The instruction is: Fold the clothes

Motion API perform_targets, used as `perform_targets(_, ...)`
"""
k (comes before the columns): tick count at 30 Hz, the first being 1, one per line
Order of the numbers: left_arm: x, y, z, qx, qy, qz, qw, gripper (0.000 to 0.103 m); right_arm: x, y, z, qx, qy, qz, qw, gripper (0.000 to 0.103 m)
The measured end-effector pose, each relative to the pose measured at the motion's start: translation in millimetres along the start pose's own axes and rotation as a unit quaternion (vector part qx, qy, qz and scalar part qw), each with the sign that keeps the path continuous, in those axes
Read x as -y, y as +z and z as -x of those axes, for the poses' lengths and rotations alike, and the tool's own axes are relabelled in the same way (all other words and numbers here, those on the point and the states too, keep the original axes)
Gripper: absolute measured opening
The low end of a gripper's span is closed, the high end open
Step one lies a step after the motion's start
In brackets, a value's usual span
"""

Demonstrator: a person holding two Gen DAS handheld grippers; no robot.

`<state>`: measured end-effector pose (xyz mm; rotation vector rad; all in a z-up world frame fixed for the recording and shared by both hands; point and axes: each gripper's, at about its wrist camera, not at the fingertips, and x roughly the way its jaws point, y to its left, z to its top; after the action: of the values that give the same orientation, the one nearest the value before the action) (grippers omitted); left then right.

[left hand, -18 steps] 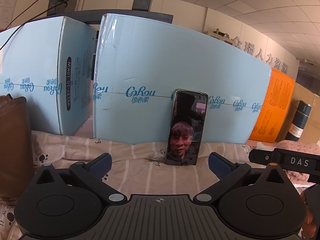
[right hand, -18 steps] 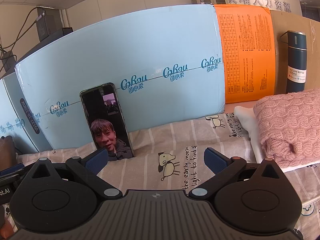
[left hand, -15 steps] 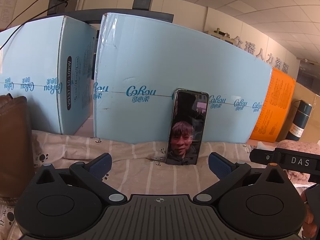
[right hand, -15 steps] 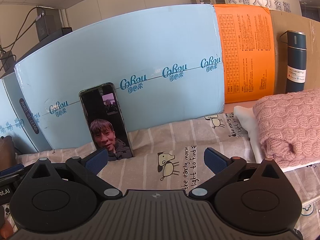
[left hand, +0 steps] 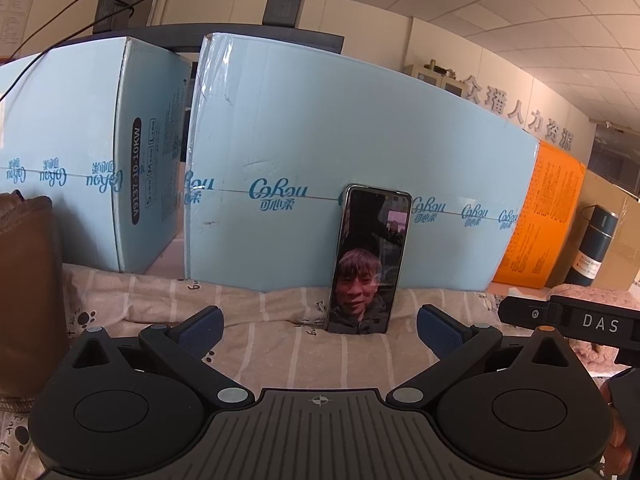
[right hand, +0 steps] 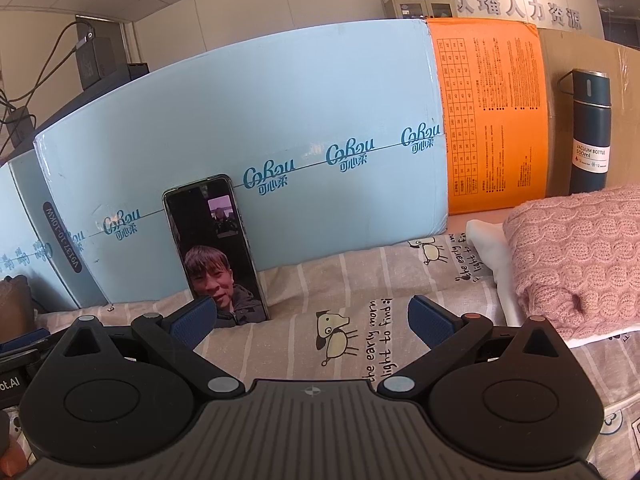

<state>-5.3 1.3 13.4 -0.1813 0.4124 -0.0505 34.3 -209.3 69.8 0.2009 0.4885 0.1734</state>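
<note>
A pink cable-knit sweater (right hand: 576, 256) lies in a heap on a white garment (right hand: 490, 256) at the right of the striped cartoon-print sheet (right hand: 360, 280); its edge also shows as the pink sweater (left hand: 576, 294) in the left wrist view. A brown garment (left hand: 28, 288) is piled at the left. My left gripper (left hand: 320, 330) stands open over bare sheet (left hand: 280, 344) with nothing between its blue pads. My right gripper (right hand: 310, 322) is open too, empty, left of the sweater. The other tool's black bar (left hand: 568, 322) shows at the left view's right edge.
A phone (left hand: 366, 260) with a person on its screen leans against light-blue cartons (left hand: 320, 140); the phone (right hand: 216, 252) is just beyond my right gripper's left pad. An orange box (right hand: 492, 120) and a dark vacuum bottle (right hand: 590, 132) stand at the back right.
</note>
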Motion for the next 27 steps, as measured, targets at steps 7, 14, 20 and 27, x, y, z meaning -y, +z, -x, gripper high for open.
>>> perform_targets(7,-6.7,10.3,12.4,0.023,0.009,0.016,0.9996,0.103,0.8,5.2,11.2,0.018,0.004,0.000,1.000,0.103)
perform_targets(14,-14.5,14.6,16.1,0.034,0.014,0.038,0.9986,0.103,4.5,7.0,13.5,0.024,0.007,-0.009,1.000,0.103)
perform_targets(20,-19.8,16.4,17.2,0.037,0.017,0.052,0.9978,0.103,5.2,6.8,13.4,0.025,0.006,-0.012,1.000,0.103)
perform_targets(27,-22.7,15.4,15.7,0.034,0.015,0.065,0.9972,0.103,4.9,6.8,13.9,0.025,0.009,-0.012,1.000,0.103)
